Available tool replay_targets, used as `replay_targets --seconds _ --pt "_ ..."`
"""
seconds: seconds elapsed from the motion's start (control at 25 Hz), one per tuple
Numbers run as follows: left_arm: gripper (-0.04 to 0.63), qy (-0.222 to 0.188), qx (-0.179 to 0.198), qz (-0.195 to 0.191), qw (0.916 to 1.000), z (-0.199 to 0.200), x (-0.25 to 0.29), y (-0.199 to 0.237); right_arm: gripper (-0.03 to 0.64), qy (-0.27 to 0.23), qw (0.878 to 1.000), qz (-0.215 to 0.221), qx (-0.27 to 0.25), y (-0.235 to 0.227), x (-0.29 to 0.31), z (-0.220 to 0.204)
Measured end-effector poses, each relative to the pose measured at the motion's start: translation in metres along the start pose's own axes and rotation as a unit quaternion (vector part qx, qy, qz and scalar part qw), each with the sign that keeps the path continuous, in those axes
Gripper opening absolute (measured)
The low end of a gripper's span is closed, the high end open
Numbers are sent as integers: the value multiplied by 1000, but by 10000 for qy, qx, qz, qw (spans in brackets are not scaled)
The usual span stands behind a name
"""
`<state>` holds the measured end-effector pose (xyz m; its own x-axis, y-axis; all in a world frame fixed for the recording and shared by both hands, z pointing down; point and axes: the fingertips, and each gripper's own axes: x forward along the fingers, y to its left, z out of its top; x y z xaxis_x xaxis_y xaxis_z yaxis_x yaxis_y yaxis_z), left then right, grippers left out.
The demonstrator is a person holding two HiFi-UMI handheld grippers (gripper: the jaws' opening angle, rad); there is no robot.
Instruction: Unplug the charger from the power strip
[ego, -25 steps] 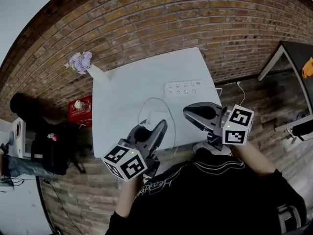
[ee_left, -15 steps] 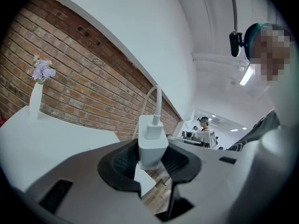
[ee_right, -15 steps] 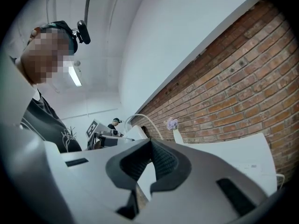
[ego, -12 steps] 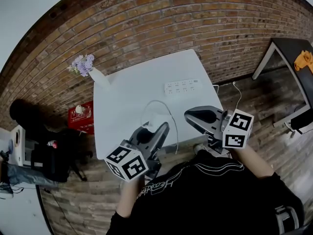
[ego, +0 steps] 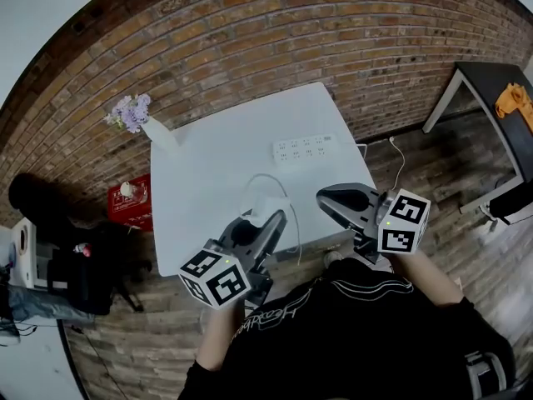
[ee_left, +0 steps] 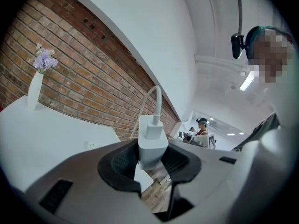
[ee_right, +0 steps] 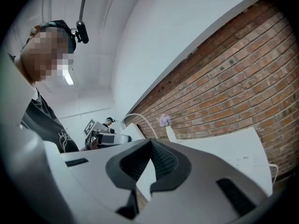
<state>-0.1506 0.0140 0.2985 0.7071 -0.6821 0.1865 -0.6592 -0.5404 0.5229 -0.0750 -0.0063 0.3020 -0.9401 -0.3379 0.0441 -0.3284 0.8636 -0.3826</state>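
My left gripper [ego: 275, 217] is shut on the white charger [ego: 270, 204], holding it over the near part of the white table [ego: 208, 165]. In the left gripper view the charger [ee_left: 152, 143] stands upright between the pads of the left gripper [ee_left: 150, 163]. Its white cable [ee_left: 157, 101] arcs up and away, and in the head view the cable [ego: 265, 177] loops over the table. The white power strip [ego: 306, 148] lies farther back on the table, with nothing plugged into it. My right gripper [ego: 325, 197] hovers empty by the table's near right edge, its jaws shut [ee_right: 150, 146].
A white vase with purple flowers [ego: 137, 117] stands at the table's far left corner. A brick wall [ego: 275, 40] runs behind the table. A red box [ego: 127, 197] and dark bags [ego: 67, 248] sit on the floor at the left. A dark table [ego: 500, 90] stands at the right.
Both grippers have drifted slightly towards the table's near edge. The charger stays in the left jaws. The right jaws stay shut.
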Motion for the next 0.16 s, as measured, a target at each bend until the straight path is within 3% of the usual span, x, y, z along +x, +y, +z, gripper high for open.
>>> replay_targets --seconds 0.16 --pt "135 36 -164 54 9998 -5 1 5 -3 19 10000 -1 86 -2 -2 -7"
